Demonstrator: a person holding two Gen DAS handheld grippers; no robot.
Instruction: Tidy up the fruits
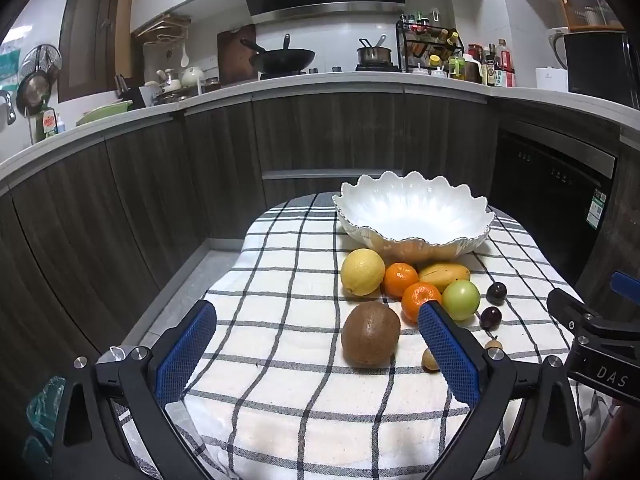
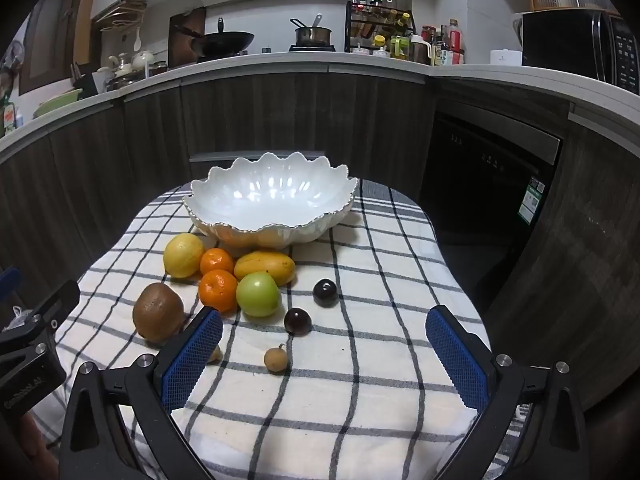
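A white scalloped bowl [image 1: 412, 216] [image 2: 272, 204] stands empty at the far side of a checked cloth. In front of it lie a lemon [image 1: 362, 271] [image 2: 183, 255], two mandarins [image 1: 401, 279] [image 2: 218, 290], a mango [image 1: 444, 274] [image 2: 265, 266], a green apple [image 1: 461, 299] [image 2: 258, 294], a kiwi [image 1: 370, 333] [image 2: 158, 317], two dark plums [image 2: 325, 292] [image 2: 298, 321] and two small longans [image 2: 276, 359] [image 1: 430, 360]. My left gripper [image 1: 318, 308] is open, near the kiwi. My right gripper [image 2: 325, 314] is open, around the nearer plum and longan.
The checked cloth [image 1: 288, 400] covers a small table with edges close on the left and right. Dark kitchen cabinets [image 1: 160, 168] curve behind, with a dishwasher [image 2: 492, 168] at the right. The counter above holds a wok, a pot and bottles.
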